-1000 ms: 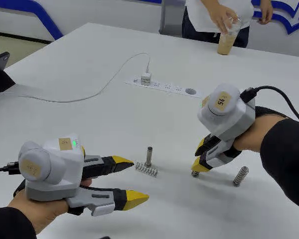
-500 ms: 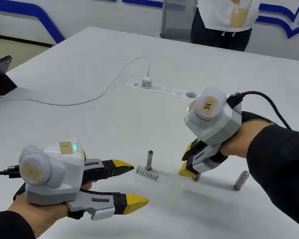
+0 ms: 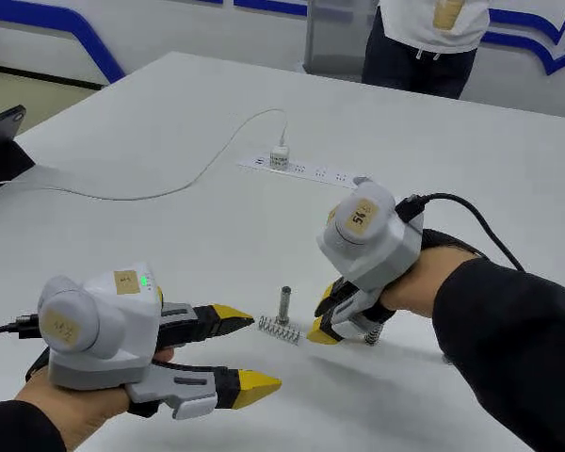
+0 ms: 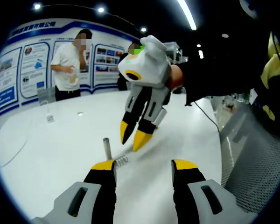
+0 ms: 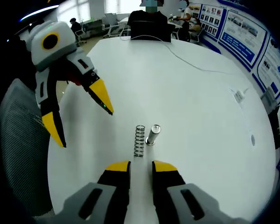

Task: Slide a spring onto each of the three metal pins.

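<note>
The right gripper (image 3: 322, 330) is pointing down at the table (image 3: 169, 245), its jaws standing a narrow gap apart and gripping nothing. Its tips are hovering just beside a spring (image 3: 278, 329) that is lying flat next to the one upright pin (image 3: 283, 303). In the right gripper view, that spring and pin are sitting just ahead of the jaws. A second spring (image 3: 372, 332) is showing behind this gripper, partly hidden. The left gripper (image 3: 245, 347) is hanging nearer the person holding it, jaws spread wide and empty, aiming toward the pin.

The table is white and is carrying one power strip (image 3: 306, 171) with one plug (image 3: 280, 156) in it, and one cable (image 3: 169, 188) is trailing off to the left. One person (image 3: 419, 28) is standing at the far edge, in front of a white wall (image 3: 151, 24) striped with blue.
</note>
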Tool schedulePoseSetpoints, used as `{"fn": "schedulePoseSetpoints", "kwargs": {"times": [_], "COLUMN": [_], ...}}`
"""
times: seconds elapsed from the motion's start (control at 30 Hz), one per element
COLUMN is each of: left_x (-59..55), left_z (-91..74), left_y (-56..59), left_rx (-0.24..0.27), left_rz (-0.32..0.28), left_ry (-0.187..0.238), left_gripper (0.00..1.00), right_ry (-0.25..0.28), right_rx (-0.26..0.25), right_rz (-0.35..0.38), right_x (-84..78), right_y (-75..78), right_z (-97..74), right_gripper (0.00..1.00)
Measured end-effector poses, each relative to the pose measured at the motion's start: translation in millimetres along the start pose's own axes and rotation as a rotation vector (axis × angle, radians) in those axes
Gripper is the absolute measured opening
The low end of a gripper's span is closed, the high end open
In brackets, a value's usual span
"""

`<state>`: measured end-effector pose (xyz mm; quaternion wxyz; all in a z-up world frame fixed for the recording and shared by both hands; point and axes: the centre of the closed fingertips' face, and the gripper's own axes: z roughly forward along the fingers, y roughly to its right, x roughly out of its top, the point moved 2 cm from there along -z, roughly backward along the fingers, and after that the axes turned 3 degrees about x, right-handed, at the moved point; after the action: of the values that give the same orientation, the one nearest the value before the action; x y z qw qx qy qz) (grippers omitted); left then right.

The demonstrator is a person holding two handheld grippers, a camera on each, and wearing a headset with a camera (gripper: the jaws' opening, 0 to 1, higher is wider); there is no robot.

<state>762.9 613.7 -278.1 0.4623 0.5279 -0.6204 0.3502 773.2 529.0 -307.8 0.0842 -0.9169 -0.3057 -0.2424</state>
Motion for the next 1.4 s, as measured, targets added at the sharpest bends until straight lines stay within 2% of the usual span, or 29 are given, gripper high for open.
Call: {"fn": "schedulePoseSetpoints", "kwargs": {"times": [0.53,0.9,1.2,1.4], "left_x": [-2.3,-3.7,-4.8,-5.2], "left_z": [-3.7,-4.6,-5.3,-5.3], "left_y": [-4.3,-4.6,-5.2,-5.1], "left_rx": [0.013,0.019,0.020,0.020], "left_rz": [-0.002,-0.006,-0.006,-0.003], "left_ry": [-0.004,-0.006,-0.009,-0.012], "left_gripper": [0.48,0.47,0.47,0.47], "right_ry": [0.030,0.024,0.022,0.011], "right_rx": [0.001,0.017,0.020,0.037], "right_rz": [0.013,0.030,0.031,0.023], "right_x": [7.2,6.9,4.7,1.4], "right_y": [0.0,-1.2,-2.2,-9.2], "right_z": [17.7,30.1,32.5,27.3], "right_gripper": [0.18,0.14,0.12,0.12]}}
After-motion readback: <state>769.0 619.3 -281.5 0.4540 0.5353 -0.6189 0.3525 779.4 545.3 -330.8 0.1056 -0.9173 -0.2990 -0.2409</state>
